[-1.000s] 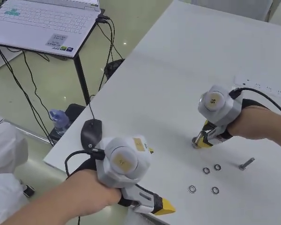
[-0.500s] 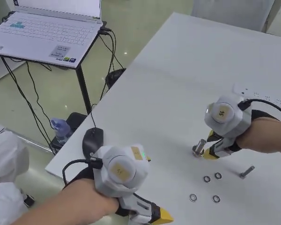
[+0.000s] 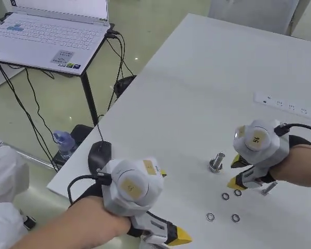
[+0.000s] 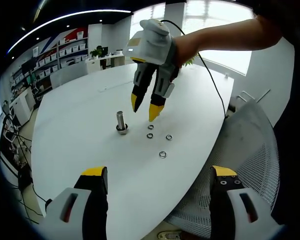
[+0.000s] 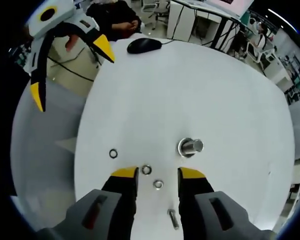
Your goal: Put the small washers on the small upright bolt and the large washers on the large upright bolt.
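Nothing is on a bolt yet. The large bolt [image 3: 216, 162] stands bare near the bench's [image 3: 197, 78] front edge, with four washers [image 3: 210, 217] loose beside it. The small bolt [image 3: 268, 188] lies on its side. The left gripper [image 4: 159, 172] and right gripper [image 4: 143, 111] both gape empty.

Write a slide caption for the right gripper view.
Open right gripper over two washers, the upright bolt just beyond, on a white table.

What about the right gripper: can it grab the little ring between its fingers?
Likely yes: the right gripper is open, the washer lies bare between its fingers, and the upright bolt stands off to one side.
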`<state>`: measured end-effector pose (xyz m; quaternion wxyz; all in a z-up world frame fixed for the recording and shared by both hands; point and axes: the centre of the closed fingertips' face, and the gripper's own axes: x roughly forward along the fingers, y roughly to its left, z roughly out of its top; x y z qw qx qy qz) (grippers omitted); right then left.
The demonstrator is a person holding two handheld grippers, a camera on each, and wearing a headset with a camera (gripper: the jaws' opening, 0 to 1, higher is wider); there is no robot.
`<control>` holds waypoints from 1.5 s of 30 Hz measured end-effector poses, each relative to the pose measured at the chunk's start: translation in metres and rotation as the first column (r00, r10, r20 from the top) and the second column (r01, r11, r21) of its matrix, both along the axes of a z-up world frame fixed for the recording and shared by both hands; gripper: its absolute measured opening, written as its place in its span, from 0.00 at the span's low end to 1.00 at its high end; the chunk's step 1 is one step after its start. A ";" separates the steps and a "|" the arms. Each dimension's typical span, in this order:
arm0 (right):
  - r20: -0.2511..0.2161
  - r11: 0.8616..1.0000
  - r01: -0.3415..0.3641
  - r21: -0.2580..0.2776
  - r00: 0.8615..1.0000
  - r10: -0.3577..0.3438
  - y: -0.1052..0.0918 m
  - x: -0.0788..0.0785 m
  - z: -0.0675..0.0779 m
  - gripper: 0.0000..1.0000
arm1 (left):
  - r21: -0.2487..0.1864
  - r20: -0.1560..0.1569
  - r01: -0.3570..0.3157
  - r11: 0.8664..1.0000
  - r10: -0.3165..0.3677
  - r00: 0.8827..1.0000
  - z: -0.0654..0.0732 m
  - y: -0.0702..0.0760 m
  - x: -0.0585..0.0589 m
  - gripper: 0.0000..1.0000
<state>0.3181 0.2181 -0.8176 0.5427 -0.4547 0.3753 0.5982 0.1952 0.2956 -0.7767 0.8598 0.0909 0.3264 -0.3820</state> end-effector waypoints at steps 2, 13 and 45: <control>0.001 1.000 0.003 0.002 1.000 -0.003 -0.002 -0.002 -0.001 0.34 | 0.006 0.003 0.003 1.000 -0.003 1.000 0.000 -0.001 0.000 0.85; -0.035 0.999 0.025 0.022 0.999 -0.024 -0.011 -0.022 -0.014 0.33 | 0.005 0.015 0.010 1.000 -0.010 1.000 0.004 -0.005 0.003 0.86; 0.000 1.000 0.003 -0.021 1.000 -0.003 -0.015 -0.017 -0.061 0.27 | -0.017 0.030 0.013 1.000 -0.012 0.999 0.007 -0.006 0.009 0.81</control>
